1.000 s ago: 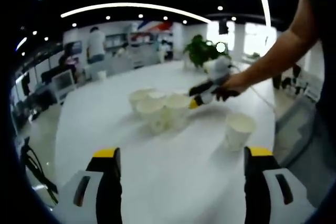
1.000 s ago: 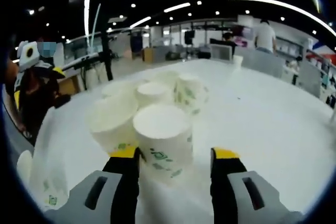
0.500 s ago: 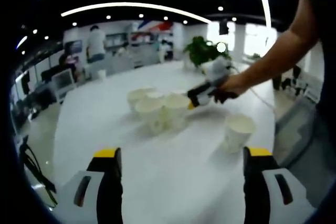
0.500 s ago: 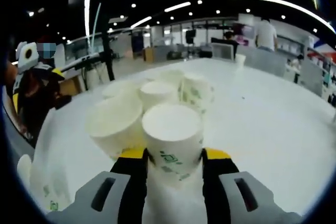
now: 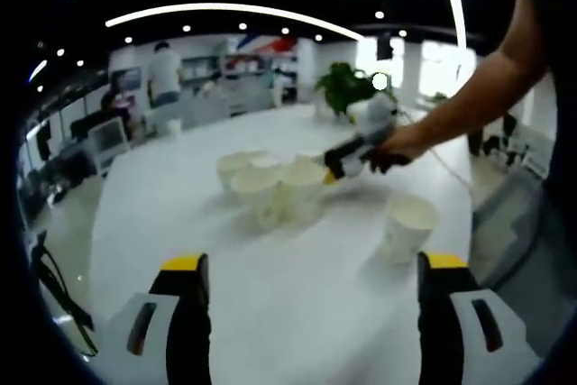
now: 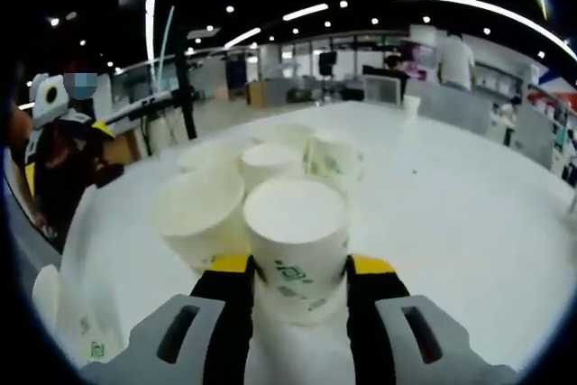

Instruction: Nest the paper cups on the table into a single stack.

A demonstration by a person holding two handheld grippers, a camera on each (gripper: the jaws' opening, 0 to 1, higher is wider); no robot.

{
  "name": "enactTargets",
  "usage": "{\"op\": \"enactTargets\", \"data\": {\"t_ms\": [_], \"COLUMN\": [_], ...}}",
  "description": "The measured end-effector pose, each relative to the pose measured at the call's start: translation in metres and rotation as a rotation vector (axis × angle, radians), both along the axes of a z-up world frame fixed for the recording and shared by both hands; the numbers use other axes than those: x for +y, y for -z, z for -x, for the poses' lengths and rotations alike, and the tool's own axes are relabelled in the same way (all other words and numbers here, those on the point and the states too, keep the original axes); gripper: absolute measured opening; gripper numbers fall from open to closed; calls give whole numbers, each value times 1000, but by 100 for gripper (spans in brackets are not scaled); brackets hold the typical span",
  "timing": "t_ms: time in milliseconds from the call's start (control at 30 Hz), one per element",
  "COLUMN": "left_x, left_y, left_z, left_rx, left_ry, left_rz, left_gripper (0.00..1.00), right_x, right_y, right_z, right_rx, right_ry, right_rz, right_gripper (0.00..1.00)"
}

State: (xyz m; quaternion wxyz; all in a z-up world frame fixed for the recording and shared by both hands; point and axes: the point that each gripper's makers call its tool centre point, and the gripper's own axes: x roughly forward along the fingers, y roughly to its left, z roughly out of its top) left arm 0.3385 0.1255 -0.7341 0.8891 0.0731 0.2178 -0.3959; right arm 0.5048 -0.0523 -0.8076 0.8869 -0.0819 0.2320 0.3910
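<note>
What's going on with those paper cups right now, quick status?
Right gripper shut on nearest cup in the cluster. Left gripper open, hanging back. One lone cup stands apart. Nothing blocking.

Matt white paper cups (image 6: 295, 233) with green print stand on a smooth, faintly glossy table (image 5: 270, 286)

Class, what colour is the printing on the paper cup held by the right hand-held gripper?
Green, on the white paper cup; clearest in the right gripper view.

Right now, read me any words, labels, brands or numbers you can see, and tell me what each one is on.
No text is legible.
Paper cup held in the right gripper: green printed marks, too blurred to read.
Cup behind it: green print, unreadable.
Cup at the left edge: small green mark, unreadable.
</note>
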Motion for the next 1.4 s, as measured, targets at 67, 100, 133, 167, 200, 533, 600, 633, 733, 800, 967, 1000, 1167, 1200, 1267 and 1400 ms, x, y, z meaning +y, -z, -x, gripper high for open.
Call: {"op": "enactTargets", "data": {"t_ms": [67,100,133,167,200,533,600,633,733,800,967,1000,1167,1200,1267,1400], "left_x": [-1,-3,-4,-5,-6,-8,-9,-9,-9,-10,-11,-11,-11,-11,-11,-12], "left_y": [1,0,0,0,-1,-4,-5,-5,-7,-8,-11,-11,-18,-19,-21,-23], "left_z": [-1,0,0,0,0,-3,-2,-2,-3,-3,-2,-2,-4,-4,-4,-5], "left_rx": [0,-2,-2,-3,-4,-18,-19,-20,-27,-28,-26,-28,-36,-36,-35,-38], "left_ry": [3,6,8,10,12,13,13,13,9,9,14,15,11,12,14,14], "left_rz": [0,2,2,2,3,13,15,15,19,23,26,25,38,39,43,45], "left_gripper": [94,94,94,94,94,94,93,92,92,93,93,93,94,94,94,95], "right_x": [-2,-3,-6,-8,-9,-15,-18,-19,-21,-22,-24,-24,-30,-30,-31,-32], "right_y": [-3,-4,-3,-4,-7,-34,-41,-43,-50,-54,-63,-65,-81,-83,-87,-91], "right_z": [-1,-1,-2,-3,-4,-10,-14,-16,-19,-20,-22,-23,-32,-33,-34,-33], "right_rx": [-1,-5,-11,-15,-17,-63,-69,-71,-72,-72,-76,-76,-75,-73,-76,-84], "right_ry": [-4,-7,-10,-10,-10,-34,-34,-33,-26,-21,-11,-7,32,37,42,35], "right_rz": [2,11,37,41,39,53,50,50,46,44,35,31,-2,-8,-9,-2], "right_gripper": [37,37,37,37,37,37,37,37,37,37,37,37,37,36,36,36]}}
